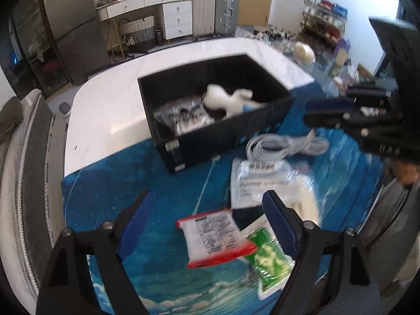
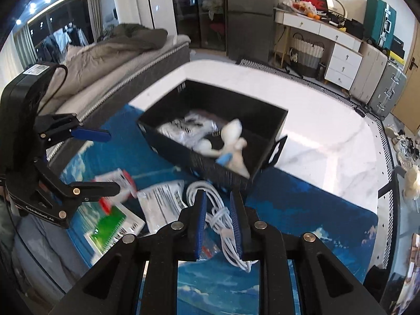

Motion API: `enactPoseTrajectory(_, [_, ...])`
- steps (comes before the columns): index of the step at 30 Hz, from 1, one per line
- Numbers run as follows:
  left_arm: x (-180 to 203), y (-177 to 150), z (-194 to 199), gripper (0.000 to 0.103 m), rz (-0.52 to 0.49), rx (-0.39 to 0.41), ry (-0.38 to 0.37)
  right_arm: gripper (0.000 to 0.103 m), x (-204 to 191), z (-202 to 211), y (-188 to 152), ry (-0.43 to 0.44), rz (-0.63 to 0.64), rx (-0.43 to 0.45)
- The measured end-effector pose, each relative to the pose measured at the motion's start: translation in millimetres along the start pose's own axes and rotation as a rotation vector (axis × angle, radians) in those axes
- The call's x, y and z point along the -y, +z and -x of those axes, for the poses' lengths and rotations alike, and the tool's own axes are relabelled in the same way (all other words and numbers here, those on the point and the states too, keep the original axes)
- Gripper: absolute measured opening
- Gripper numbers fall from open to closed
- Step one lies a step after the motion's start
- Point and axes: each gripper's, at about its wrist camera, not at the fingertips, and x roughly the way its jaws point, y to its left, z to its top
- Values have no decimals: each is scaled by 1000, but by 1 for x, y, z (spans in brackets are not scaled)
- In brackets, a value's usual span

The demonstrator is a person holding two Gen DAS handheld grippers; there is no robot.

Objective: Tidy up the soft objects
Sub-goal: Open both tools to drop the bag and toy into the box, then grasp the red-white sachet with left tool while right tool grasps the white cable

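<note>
A black storage box (image 1: 183, 155) (image 2: 210, 168) stands on the table and holds a white plush toy (image 1: 228, 99) (image 2: 233, 141) and a clear packet (image 1: 183, 116). On the blue mat in front lie a red-edged packet (image 1: 218, 236), a green packet (image 1: 270, 260), a clear bag with a printed label (image 1: 265, 181) (image 2: 162, 202) and a coiled white cable (image 1: 286, 144) (image 2: 223, 223). My left gripper (image 1: 207, 218) is open above the red-edged packet. My right gripper (image 2: 218, 223) has its jaws narrowly apart over the white cable, which runs between them.
The white marble table (image 1: 110, 110) carries a blue mat (image 1: 157, 183) at its near end. A bed with grey bedding (image 2: 118, 50) is on one side. White drawers (image 1: 176, 18) and suitcases (image 1: 215, 10) stand at the far wall.
</note>
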Motion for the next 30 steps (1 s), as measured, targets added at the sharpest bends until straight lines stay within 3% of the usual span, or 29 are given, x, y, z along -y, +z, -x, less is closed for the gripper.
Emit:
enactPoseTrajectory(7, [-12,-14,-11,85,27,-38,-1,19,-3,-28,-12,0,24,-75])
enactPoseTrajectory(11, [-12,-21,-18,85,21,-68,-10,31,-2,-39,-16,-11,34,-94])
enactPoseTrajectory(18, [-8,-29,-30,83,11,-93,-15,34,1,-55,-26,-8,33,-149])
enactPoseTrajectory(20, [-8,-29,-30,75,11,-91,-8,36,4,-58,-30,-3,26,-168])
enactPoseTrajectory(21, [-7,-29,-30,56,7,-91,-5,36,5,-60,-32,6,21,-180])
enactPoseTrajectory(22, [-7,-29,-31,46,-1,-98,-5,36,5,-60,-34,9,17,-178])
enactPoseTrajectory(30, [-6,-27,-33,44,-13,-82,-15,28,2,-53,-38,9,38,-156])
